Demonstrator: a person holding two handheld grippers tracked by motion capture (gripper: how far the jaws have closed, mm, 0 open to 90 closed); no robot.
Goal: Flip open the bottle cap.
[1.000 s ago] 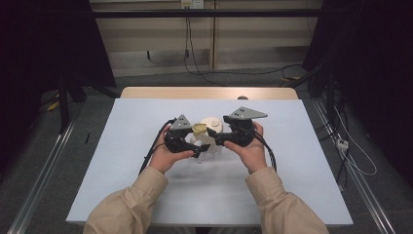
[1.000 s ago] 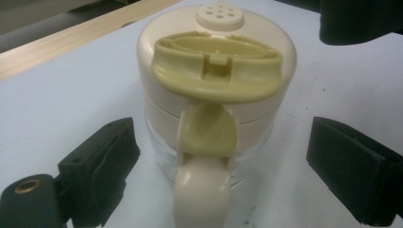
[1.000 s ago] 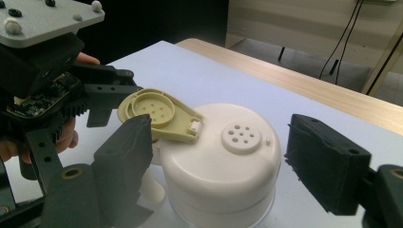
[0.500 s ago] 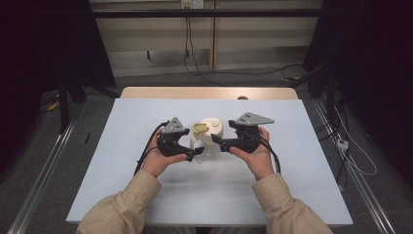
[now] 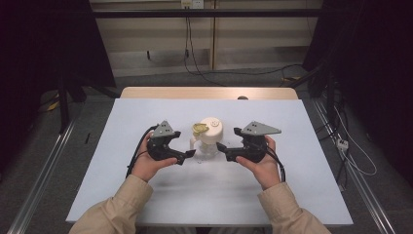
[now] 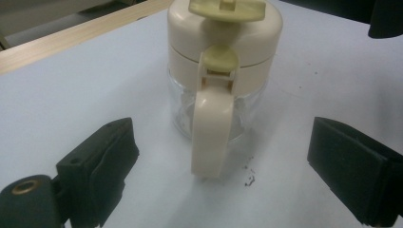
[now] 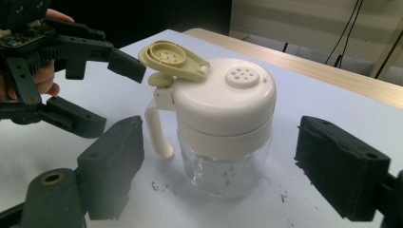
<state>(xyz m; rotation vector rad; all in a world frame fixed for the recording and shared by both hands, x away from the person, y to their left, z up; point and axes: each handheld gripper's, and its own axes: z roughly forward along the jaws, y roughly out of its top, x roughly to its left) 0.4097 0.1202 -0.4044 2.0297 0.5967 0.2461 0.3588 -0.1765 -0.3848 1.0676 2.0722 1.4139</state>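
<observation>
Tools spread: we hold our left tool and right tool, jaws just widening, beside the clear glass jar with cream lid

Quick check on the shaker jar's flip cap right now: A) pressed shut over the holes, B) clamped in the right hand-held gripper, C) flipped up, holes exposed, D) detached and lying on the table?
C: the yellowish flip cap stands swung up on its hinge above the handle, leaving the sprinkle holes on the jar's cream lid uncovered, and neither hand-held gripper touches it.
</observation>
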